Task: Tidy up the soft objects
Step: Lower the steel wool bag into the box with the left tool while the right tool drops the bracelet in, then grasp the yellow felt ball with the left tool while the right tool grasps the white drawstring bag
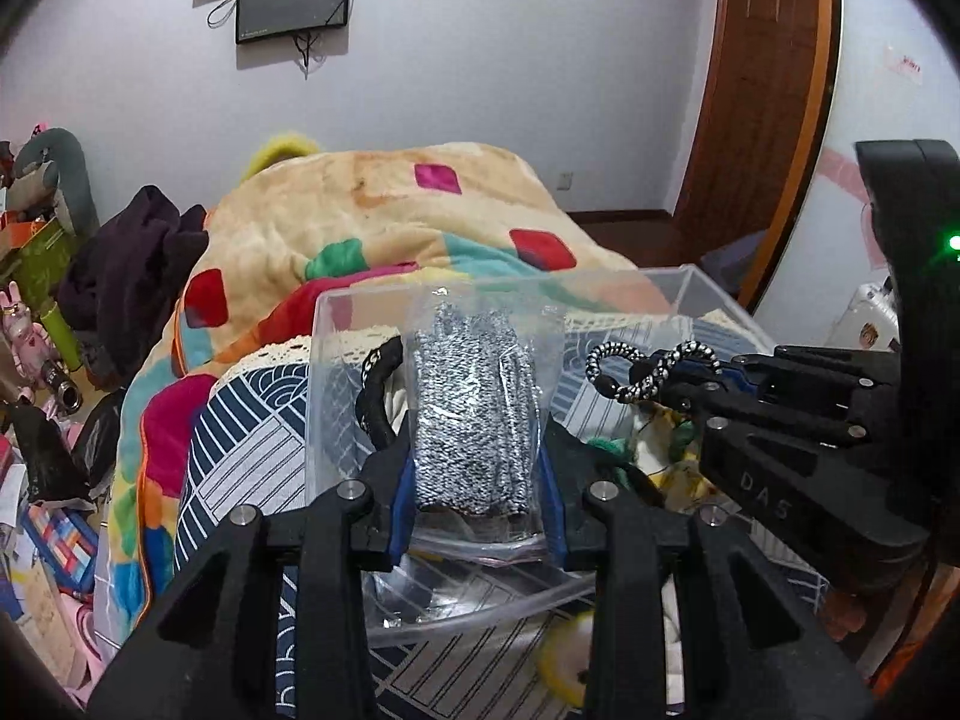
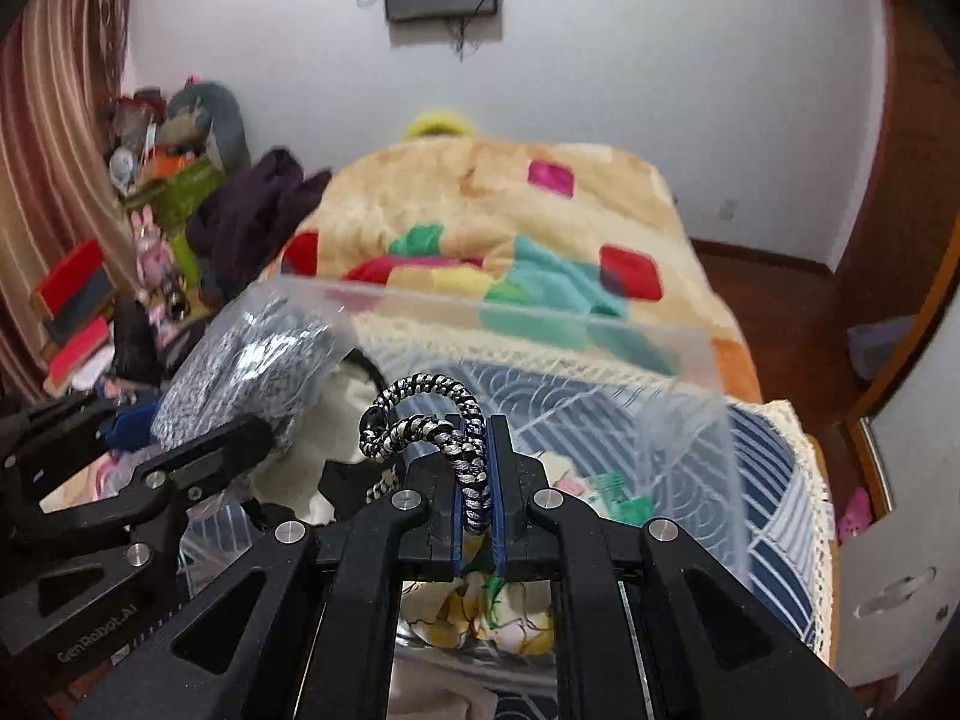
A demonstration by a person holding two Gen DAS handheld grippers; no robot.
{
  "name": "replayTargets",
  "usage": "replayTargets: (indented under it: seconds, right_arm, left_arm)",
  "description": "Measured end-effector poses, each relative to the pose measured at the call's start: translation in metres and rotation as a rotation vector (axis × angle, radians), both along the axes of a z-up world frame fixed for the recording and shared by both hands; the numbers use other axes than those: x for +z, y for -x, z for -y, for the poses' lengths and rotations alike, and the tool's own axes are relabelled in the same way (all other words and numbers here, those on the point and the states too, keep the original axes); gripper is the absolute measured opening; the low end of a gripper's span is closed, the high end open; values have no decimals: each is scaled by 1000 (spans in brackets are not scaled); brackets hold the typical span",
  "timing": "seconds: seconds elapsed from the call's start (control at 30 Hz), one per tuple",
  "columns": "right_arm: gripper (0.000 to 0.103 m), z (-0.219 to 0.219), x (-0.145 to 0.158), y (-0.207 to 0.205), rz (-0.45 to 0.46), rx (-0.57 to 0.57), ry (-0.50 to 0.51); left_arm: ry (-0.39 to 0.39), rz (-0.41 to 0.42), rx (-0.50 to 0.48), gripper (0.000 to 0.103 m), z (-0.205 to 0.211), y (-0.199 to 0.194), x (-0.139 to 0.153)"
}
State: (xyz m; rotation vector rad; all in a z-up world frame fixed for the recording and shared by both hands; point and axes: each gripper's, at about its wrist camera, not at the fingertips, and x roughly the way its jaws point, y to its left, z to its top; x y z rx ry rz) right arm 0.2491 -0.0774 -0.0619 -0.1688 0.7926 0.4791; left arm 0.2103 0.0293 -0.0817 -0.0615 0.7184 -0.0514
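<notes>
My left gripper [image 1: 477, 468] is shut on a clear plastic bag of grey speckled knit fabric [image 1: 474, 408] and holds it upright over the clear plastic bin [image 1: 690, 294]. The bag also shows in the right wrist view [image 2: 252, 360]. My right gripper [image 2: 477, 468] is shut on a black-and-white braided cord [image 2: 420, 414], whose loop curls up above the fingertips; it also shows in the left wrist view [image 1: 648, 366]. Both grippers hover over the bin, which holds soft cloth items [image 2: 510, 618] and a black strap [image 1: 375, 402].
The bin stands on a blue-and-white patterned cover [image 2: 774, 480] with lace trim. A multicoloured fleece blanket [image 1: 384, 222] is piled behind it. Dark clothes [image 1: 132, 264] and cluttered toys and boxes [image 1: 42, 324] lie at left. A wooden door [image 1: 762, 84] is at right.
</notes>
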Motion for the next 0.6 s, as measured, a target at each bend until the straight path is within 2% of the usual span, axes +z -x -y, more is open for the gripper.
replayTargets:
  seconds: [0.2, 0.27, 0.33, 0.43, 0.6]
  right_arm:
    - [9, 3, -11, -1, -62, 20, 30]
    - [16, 6, -11, 2, -71, 26, 28]
    - [31, 10, -8, 6, -58, 26, 29]
    - [43, 17, -1, 10, -34, 25, 21]
    - [45, 25, 11, 21, 18, 16, 20]
  left_arm:
    - [-23, -11, -20, 40, 3, 4, -3]
    - [-31, -4, -21, 42, 3, 7, -1]
    - [-27, 9, -19, 46, 2, 13, 3]
    - [-18, 29, -21, 51, 1, 20, 10]
    - [-14, 77, -15, 58, -1, 38, 24]
